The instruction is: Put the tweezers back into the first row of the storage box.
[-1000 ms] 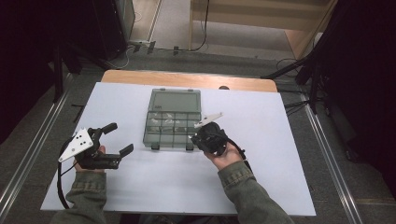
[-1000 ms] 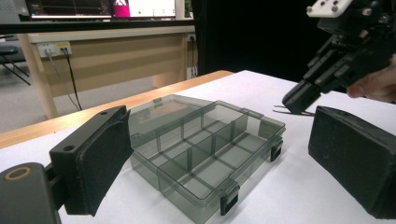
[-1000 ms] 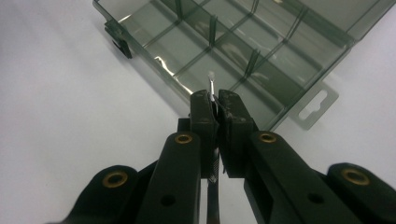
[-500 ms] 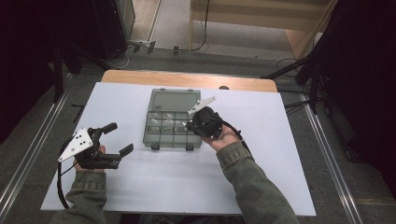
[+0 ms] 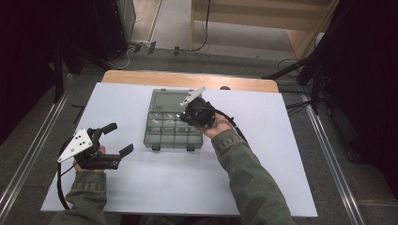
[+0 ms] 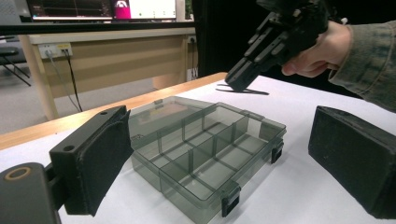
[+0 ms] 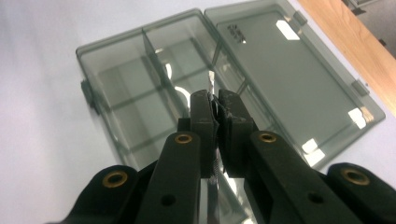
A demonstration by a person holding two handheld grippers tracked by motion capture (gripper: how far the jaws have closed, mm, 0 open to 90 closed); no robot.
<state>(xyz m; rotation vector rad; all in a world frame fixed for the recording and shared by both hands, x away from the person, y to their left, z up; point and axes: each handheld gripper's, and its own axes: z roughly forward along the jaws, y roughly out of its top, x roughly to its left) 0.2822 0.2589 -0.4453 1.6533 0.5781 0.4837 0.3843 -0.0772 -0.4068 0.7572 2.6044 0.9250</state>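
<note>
Smoky plastic box: my organiser box [image 5: 174, 123] lies open in the middle of the white bench [image 5: 141, 187], lid flat toward the far wooden edge, tray toward me
Right hand-held gripper: my right hand-held gripper [image 7: 214, 100] hangs above the box tray, jaws pressed nearly together on a thin, shiny sliver [image 7: 210, 84] that pokes out past the tips; I cannot tell what the sliver is
Right hand-held gripper from above: it sits over the right side of the box [image 5: 197, 112], grey plate tilted up, cable trailing along my sleeve
Left hand-held gripper: my left hand-held gripper [image 5: 115, 138] rests on the bench to the left of the box, jaws spread wide, holding nothing, apart from the box
Left pads: black foam-faced pads [image 6: 100, 158] frame the box in the left gripper view
Writing: raised lettering on the lid [image 7: 236, 32], too small to read
Box look: translucent grey, dividers splitting the tray into several compartments, two dark latches [image 6: 229, 198] on the front wall; compartments look bare
Tweezers-like item: thin dark object [image 6: 243, 90] lying on the bench beyond the box
</note>
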